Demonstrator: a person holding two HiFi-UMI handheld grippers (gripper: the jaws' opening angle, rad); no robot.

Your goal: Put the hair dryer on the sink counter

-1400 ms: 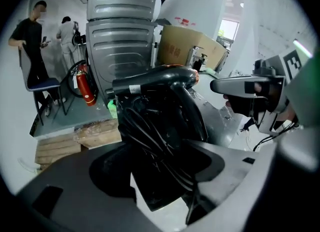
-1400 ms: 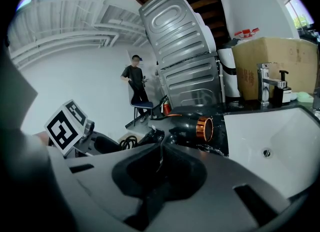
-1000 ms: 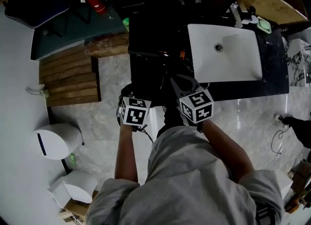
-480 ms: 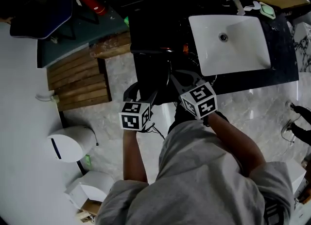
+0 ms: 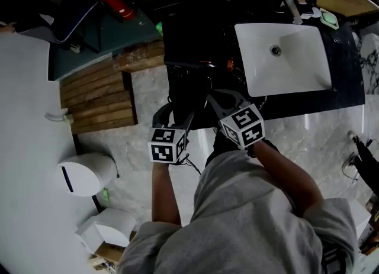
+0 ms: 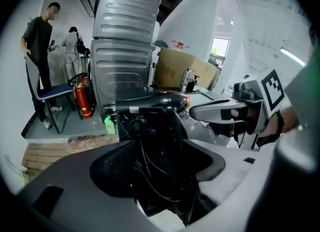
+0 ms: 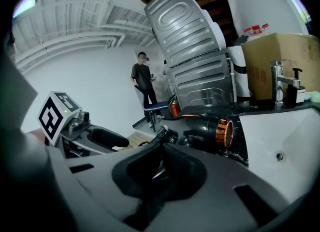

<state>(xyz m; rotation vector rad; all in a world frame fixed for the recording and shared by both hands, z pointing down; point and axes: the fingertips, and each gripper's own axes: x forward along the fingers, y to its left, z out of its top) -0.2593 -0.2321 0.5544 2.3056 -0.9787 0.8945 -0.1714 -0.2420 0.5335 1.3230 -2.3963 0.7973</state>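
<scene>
**Hair dryer [image 7: 210, 128] at the worktop's [image 5: 346, 83] left end.**
Left gripper [image 6: 165, 151] clamps its handle and right gripper [image 7: 161, 148] pinches the cord [image 7: 166, 134]; we fear the cord snagging on release, dragging it off the front edge.

Left tongs [image 5: 176, 102], right tongs [image 5: 222, 96] at dark counter [image 5: 348, 65] beside sink [image 5: 296, 60]

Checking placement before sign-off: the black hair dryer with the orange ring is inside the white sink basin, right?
No. The black hair dryer with the orange ring is beside the white sink basin, over the dark counter, not inside it; the right gripper view shows this.
</scene>
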